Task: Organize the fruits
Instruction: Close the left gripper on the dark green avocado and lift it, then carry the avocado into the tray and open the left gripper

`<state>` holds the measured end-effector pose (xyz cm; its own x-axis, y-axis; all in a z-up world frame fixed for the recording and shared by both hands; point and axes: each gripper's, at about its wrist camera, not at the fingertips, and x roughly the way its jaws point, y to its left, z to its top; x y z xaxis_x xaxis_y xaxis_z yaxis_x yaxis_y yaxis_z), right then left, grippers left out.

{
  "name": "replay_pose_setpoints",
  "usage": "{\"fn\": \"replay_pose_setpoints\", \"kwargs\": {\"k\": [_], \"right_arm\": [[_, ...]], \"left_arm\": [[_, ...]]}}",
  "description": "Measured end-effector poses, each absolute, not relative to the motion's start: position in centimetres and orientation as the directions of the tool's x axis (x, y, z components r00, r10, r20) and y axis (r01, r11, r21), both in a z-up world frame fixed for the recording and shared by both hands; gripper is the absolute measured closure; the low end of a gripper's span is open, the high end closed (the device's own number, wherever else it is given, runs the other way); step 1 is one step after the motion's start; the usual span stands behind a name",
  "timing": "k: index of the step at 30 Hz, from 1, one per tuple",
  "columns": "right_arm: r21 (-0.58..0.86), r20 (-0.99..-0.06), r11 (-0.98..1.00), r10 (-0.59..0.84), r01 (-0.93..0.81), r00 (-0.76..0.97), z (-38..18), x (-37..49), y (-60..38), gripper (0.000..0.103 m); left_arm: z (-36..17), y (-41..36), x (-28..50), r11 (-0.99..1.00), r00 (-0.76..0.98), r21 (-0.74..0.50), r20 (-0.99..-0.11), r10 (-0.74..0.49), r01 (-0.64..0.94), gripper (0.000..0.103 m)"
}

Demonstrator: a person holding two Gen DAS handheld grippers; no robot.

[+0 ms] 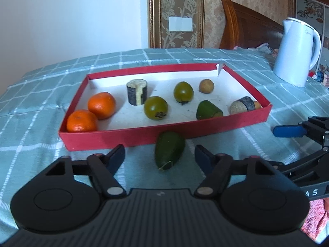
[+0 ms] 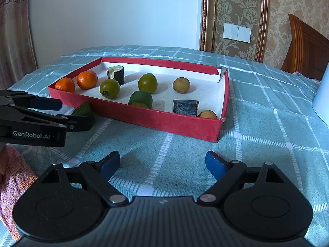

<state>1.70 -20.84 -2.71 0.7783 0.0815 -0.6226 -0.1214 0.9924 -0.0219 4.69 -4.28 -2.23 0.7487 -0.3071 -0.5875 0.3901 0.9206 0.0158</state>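
A red box with a white floor sits on the checked cloth. It holds two oranges, two green round fruits, a cut green piece, brown round fruits and dark-skinned cut chunks. A green cut fruit piece lies on the cloth outside the box's near wall. My left gripper is open, one finger on each side of that piece. My right gripper is open and empty over bare cloth.
A white kettle stands at the back right of the table. A wooden headboard and a patterned wall lie behind. A pink cloth lies at the near left edge of the right wrist view.
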Motion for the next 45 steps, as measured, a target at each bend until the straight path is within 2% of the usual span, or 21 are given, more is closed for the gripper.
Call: {"fn": "replay_pose_setpoints", "kwargs": {"k": [1,3,6,12,22,31,45], "right_arm": [[-0.023,-0.623,0.992,0.08,-0.12,0.778,-2.7,1.7,-20.8,0.012],[-0.024,-0.624,0.993,0.078,-0.119,0.778,-2.7,1.7,-20.8,0.011],[-0.024,-0.624,0.993,0.078,-0.119,0.777,-2.7,1.7,-20.9,0.011],[-0.025,-0.624,0.993,0.077,-0.119,0.777,-2.7,1.7,-20.9,0.01],[-0.025,-0.625,0.993,0.077,-0.119,0.777,-2.7,1.7,-20.9,0.01],[-0.024,-0.626,0.993,0.077,-0.119,0.776,-2.7,1.7,-20.9,0.01],[-0.021,-0.627,0.993,0.079,-0.118,0.775,-2.7,1.7,-21.0,0.009]], "left_arm": [[-2.3,-4.4,4.8,0.919,0.742,0.015,-0.595,-0.308,0.393,0.038],[-2.5,-4.7,5.0,0.913,0.728,0.018,-0.611,-0.312,0.407,0.054],[-2.5,-4.9,5.0,0.908,0.727,0.02,-0.607,-0.322,0.42,0.065],[-2.7,-4.9,5.0,0.906,0.732,0.017,-0.596,-0.33,0.423,0.073],[-2.5,-4.6,4.3,0.908,0.742,0.023,-0.585,-0.326,0.417,0.074],[0.0,-2.6,3.7,0.923,0.782,-0.004,-0.529,-0.328,0.385,0.074],[0.3,-2.0,8.7,0.961,0.813,-0.013,-0.532,-0.239,0.275,0.074]]}}
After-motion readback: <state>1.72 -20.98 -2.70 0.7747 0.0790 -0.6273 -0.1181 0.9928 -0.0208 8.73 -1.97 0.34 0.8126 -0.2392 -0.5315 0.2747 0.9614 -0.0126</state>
